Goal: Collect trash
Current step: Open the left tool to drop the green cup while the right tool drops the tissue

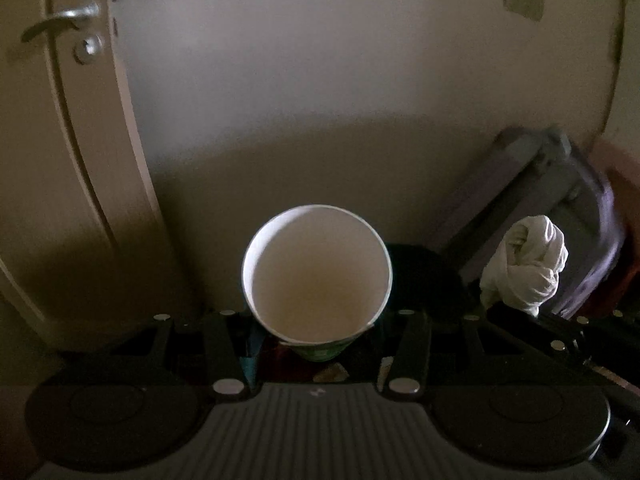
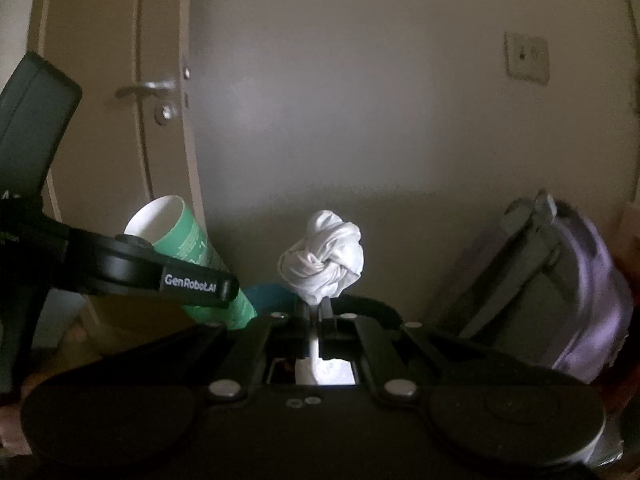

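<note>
Nearby, door [image 2: 120,80], purple bag [image 2: 576,280], left hand-held gripper [image 1: 318,344] clamping cup [image 1: 316,276], right hand-held gripper [image 2: 316,312] pinching knotted white wad [image 2: 324,260].

Door [image 2: 120,80], wall socket [image 2: 527,58], purple bag [image 2: 580,280].

The matte black plastic left tongs [image 2: 224,300] carry white "GenRobot.AI" lettering; the black right tongs [image 2: 316,312] show round silver screws and a ribbed grey base.
</note>
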